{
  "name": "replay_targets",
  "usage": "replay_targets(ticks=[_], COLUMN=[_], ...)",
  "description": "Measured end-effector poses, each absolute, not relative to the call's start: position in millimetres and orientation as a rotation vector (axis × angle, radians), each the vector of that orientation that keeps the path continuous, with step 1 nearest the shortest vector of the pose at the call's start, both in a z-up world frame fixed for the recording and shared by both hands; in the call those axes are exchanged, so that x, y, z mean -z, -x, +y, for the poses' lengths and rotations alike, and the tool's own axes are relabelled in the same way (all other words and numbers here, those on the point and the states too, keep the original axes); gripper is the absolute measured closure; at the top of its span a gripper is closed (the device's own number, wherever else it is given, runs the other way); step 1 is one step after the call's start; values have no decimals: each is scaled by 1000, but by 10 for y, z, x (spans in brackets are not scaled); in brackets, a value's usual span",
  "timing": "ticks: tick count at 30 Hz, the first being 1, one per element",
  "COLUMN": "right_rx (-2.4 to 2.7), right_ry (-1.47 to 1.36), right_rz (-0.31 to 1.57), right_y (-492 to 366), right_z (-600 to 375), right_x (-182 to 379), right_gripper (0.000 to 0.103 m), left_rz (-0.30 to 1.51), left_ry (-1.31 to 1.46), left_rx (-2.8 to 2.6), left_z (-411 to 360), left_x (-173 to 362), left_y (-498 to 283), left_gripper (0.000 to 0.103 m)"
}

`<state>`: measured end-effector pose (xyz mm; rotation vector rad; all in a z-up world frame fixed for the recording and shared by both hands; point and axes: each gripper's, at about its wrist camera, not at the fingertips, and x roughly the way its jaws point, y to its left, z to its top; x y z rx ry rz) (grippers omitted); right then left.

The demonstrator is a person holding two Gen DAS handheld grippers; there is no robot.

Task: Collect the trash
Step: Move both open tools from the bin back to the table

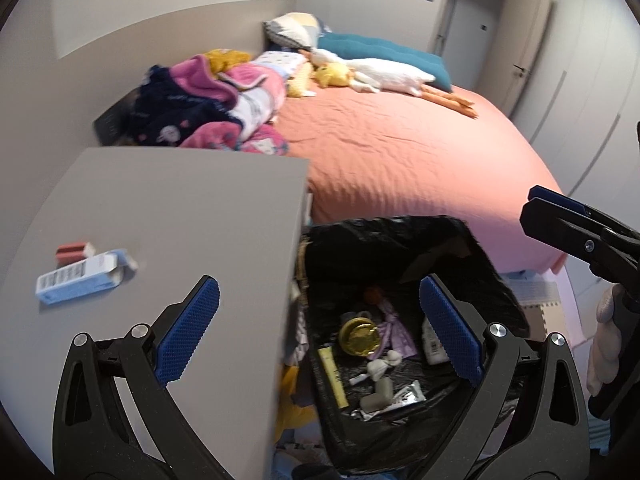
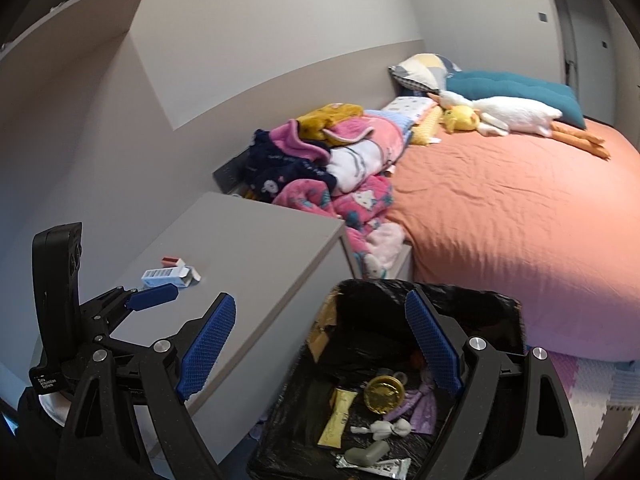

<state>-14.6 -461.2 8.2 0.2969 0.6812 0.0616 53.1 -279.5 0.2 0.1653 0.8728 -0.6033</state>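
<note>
Both grippers, left (image 1: 319,330) and right (image 2: 320,344), jaws wide, empty, above lined trash bin (image 2: 516,312); blue-white carton (image 1: 78,278) left of jaws, likely next.

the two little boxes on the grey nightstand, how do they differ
The blue and white box is the longer of the two; the red and white box is shorter and stubbier. The blue and white box has an end flap hanging open, while the red and white box looks closed. The blue and white box lies nearer the camera, with the red and white box just behind it. Both lie flat on the nightstand, outside the trash bin.
</note>
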Motion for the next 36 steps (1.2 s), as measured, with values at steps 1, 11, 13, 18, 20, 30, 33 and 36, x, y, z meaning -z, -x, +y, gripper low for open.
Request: replay_targets(ticks=[1,11,13,18,20,30,33,36], right_rx=[-76,-168,-185,-214,-223,-269,-263,-263], right_ry=[-298,-276,-276,-273,-269,-271,-278,-286], right_rz=[679,693,697,710,713,749,753,762], right_y=[110,-257,-340,-526,-590,-997,-1119,-1250], right_z=[-4564,-4118,-4027,-3835,-3775,-3423,-3356,-3301], right_x=[-75,-25,-10,18,30,167,215,259], right_gripper=[16,16,16,16,16,16,16,16], left_rz=[879,903,909,924,929,962,971,991], left_ry=[-156,-91,-75,-39,-25,50,52,73], left_rx=[581,437,407,348,332,227,204,185], left_z=[-2716,-2141,-2016,-1766,-1676,-1256,-1188,-1118], left_x=[7,76,95,136,149,270,330,402], left_y=[-558,-727,-775,-892,-948,-1325,-1441,-1556], left_gripper=[7,7,7,7,7,7,7,7])
